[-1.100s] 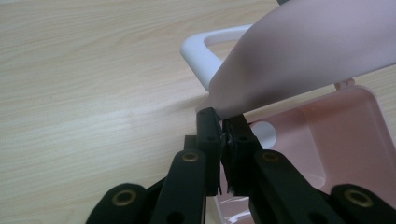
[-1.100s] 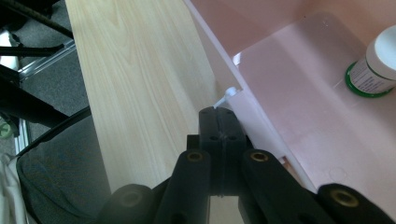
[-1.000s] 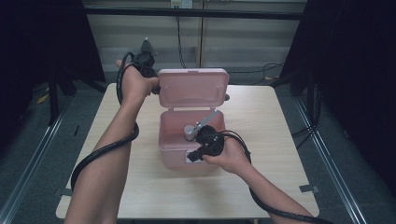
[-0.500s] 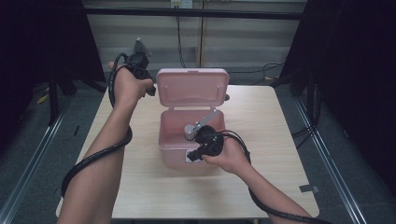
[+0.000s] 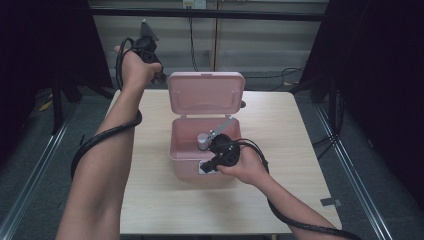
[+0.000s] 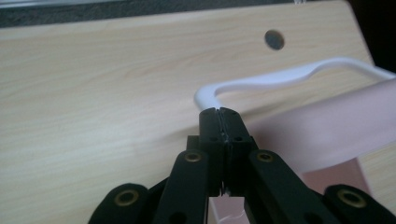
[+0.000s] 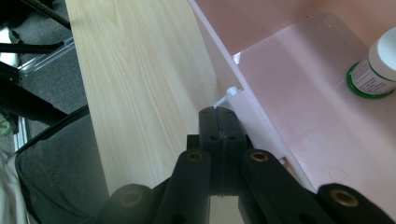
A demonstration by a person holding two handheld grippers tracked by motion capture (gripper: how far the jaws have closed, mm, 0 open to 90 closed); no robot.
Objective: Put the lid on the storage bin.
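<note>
High view: a pink plastic box sits near the middle of a pale wooden worktop, its hinged lid standing upright toward the far edge. A small bottle with a grey cap stands inside. The left claw hangs above the far left corner of the worktop, just left of the raised lid. The right claw rests at the box's near wall, close to a white latch there.

Left gripper view: the left claw has its jaws pressed together with nothing between them. Its tip sits just in front of the curved white handle along the lid's edge; whether it touches is unclear. A round hole shows in the worktop beyond.

Right gripper view: the right claw is also closed and empty, its tip against the rim of the box beside a small white latch peg. A white-capped bottle with a green label stands on the box floor.

The lid looks fully open, with the right claw steadying the box. The next move probably calls for opening one claw and reaching inside for the bottle without tipping the box.
</note>
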